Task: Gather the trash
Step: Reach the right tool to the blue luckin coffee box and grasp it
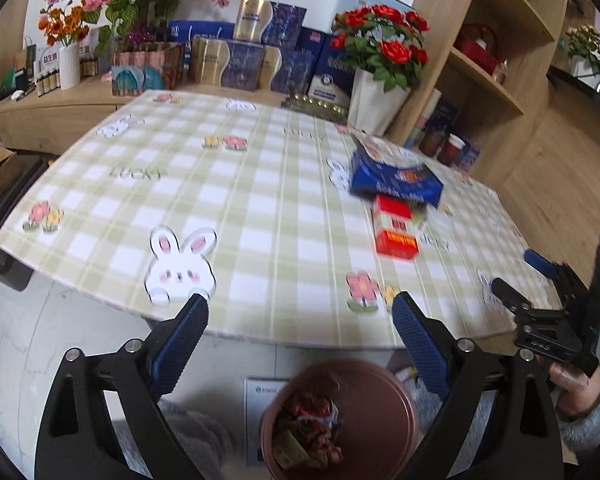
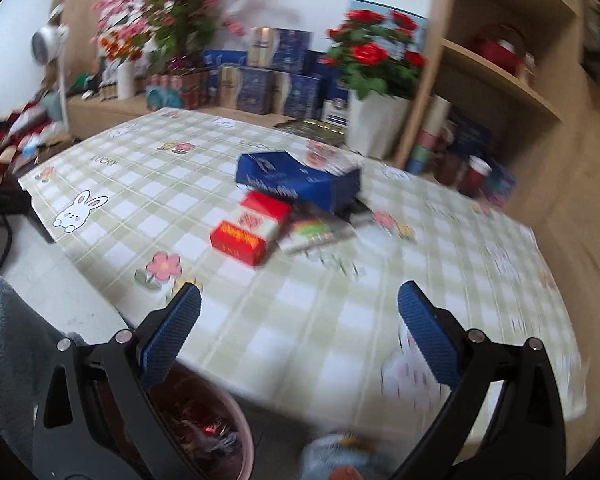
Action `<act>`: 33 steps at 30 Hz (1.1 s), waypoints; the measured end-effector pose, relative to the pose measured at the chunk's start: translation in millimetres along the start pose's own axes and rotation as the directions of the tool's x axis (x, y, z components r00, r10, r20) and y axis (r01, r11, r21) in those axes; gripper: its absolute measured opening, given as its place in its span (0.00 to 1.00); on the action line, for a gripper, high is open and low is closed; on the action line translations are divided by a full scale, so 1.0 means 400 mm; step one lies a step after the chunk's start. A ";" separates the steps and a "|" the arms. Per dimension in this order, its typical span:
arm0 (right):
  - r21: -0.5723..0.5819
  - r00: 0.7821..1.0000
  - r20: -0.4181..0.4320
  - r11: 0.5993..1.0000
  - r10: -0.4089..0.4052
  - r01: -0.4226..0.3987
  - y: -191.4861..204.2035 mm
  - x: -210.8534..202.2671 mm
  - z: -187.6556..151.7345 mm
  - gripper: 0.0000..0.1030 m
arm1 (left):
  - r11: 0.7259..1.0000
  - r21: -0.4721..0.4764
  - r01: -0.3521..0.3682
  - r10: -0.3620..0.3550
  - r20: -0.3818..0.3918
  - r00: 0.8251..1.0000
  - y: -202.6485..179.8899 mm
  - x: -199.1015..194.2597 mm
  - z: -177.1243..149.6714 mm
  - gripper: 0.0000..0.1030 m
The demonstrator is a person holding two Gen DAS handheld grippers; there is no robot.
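Both grippers' fingers are spread wide with nothing between the pads: left gripper hangs over the near edge of the table, right gripper sits over the same checked tablecloth, a bit further in. Landmark = red carton, lying flat mid-table. Blue box is directly behind it, touching or nearly so; can't tell which from the blur. Dark wrapper with a multicolour print lies just right of the red carton, partly tucked under the blue box. Left wrist view shows the same stack, red carton in front of blue box, with the right gripper visible at the frame's right edge, near side of the carton, held by a hand. Brown trash bin stands on the floor below the table edge, nearer than the carton, directly under the left gripper; it already holds crumpled wrappers. Behind the carton, past the table's far edge: white pot of red roses and stacked blue gift boxes.
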State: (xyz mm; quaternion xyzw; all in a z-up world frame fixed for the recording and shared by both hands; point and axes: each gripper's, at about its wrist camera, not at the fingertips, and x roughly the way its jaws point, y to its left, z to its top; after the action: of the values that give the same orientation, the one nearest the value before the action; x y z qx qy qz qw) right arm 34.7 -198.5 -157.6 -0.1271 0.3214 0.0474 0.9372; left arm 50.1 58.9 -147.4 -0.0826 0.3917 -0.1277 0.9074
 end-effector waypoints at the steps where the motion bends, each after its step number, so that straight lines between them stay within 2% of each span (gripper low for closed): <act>1: -0.041 1.000 -0.011 0.999 -0.004 0.003 0.009 0.035 0.028 0.95 | 1.000 -0.003 -0.006 0.006 0.010 1.000 0.006 0.002 0.012 0.91; 3: -0.078 0.999 -0.041 0.997 0.011 -0.014 0.017 0.103 0.081 0.95 | 1.000 -0.012 -0.017 0.018 0.027 0.999 0.018 0.013 0.036 0.92; 5: -0.057 0.996 -0.088 0.998 0.034 -0.039 0.016 0.169 0.130 0.94 | 0.999 -0.038 -0.033 0.035 0.033 0.999 0.032 0.023 0.049 0.94; 8: -0.013 0.989 -0.139 0.998 0.057 -0.059 0.014 0.269 0.201 0.95 | 0.997 -0.072 -0.014 0.017 0.029 0.999 0.056 0.046 0.051 0.94; 11: -0.123 0.986 -0.169 0.992 0.007 -0.028 0.057 0.355 0.249 0.94 | 0.996 -0.082 -0.021 0.020 -0.008 1.000 0.080 0.085 0.040 0.94; 13: -0.207 0.973 -0.229 0.977 -0.005 -0.044 0.089 0.424 0.264 0.94 | 0.996 -0.083 -0.023 0.022 -0.019 1.000 0.094 0.100 0.035 0.94; 15: -0.265 0.956 -0.289 0.964 -0.052 -0.028 0.108 0.488 0.269 0.94 | 0.996 -0.085 -0.031 0.029 -0.020 0.999 0.109 0.111 0.031 0.94; 17: -0.271 0.945 -0.319 0.962 -0.078 -0.012 0.107 0.529 0.273 0.94 | 0.995 -0.097 -0.037 0.035 -0.022 0.999 0.125 0.122 0.028 0.94; 19: -0.211 0.940 -0.335 0.977 -0.058 -0.014 0.089 0.557 0.286 0.94 | 0.992 -0.125 -0.033 0.029 -0.032 0.999 0.143 0.137 0.024 0.94; 21: -0.150 0.923 -0.382 0.988 -0.041 -0.018 0.074 0.589 0.291 0.94 | 0.988 -0.149 -0.030 0.024 -0.044 0.999 0.158 0.151 0.017 0.94; 24: -0.158 0.907 -0.413 0.987 -0.086 0.022 0.074 0.617 0.288 0.95 | 0.987 -0.155 -0.032 0.024 -0.054 0.998 0.164 0.165 0.011 0.94; 28: -0.097 0.904 -0.424 0.995 -0.059 0.019 0.057 0.625 0.295 0.93 | 0.989 -0.146 -0.026 0.016 -0.067 0.998 0.160 0.178 0.001 0.94; 33: -0.036 0.918 -0.397 0.999 0.015 -0.032 0.036 0.598 0.310 0.77 | 0.991 -0.133 -0.017 0.007 -0.071 0.997 0.145 0.182 0.001 0.94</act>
State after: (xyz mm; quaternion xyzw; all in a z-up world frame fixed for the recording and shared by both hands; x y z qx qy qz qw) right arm 294.1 -149.5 -213.3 -0.1499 0.5049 0.0386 0.8492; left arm 108.0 92.8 -211.9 -0.1360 0.4316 -0.0987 0.8863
